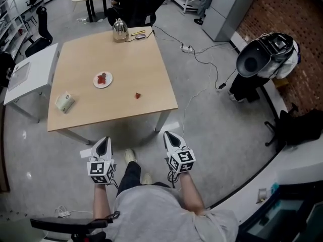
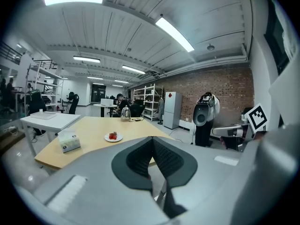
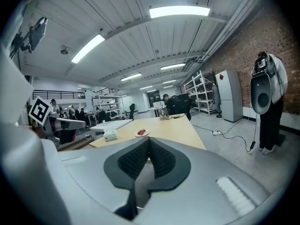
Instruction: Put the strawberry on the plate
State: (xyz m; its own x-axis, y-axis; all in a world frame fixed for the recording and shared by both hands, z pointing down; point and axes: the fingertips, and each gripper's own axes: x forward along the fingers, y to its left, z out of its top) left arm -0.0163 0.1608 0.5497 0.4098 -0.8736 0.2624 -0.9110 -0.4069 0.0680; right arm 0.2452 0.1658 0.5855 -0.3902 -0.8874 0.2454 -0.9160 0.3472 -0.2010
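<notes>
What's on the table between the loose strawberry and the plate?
Nothing. In the head view, only bare tabletop separates the strawberry from the plate.

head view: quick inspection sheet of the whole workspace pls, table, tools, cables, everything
surface: wooden table, tan top, no spills seen
job's things: strawberry loose on the table, right of the plate; the plate already holds red fruit
clutter: tissue pack near the left edge; kettle at the far edge
grippers: left tool and right tool both shut and empty, short of the table's near edge
cables: power strip and cable on the floor right of the table
surroundings: white side table, office chair, brick wall
</notes>
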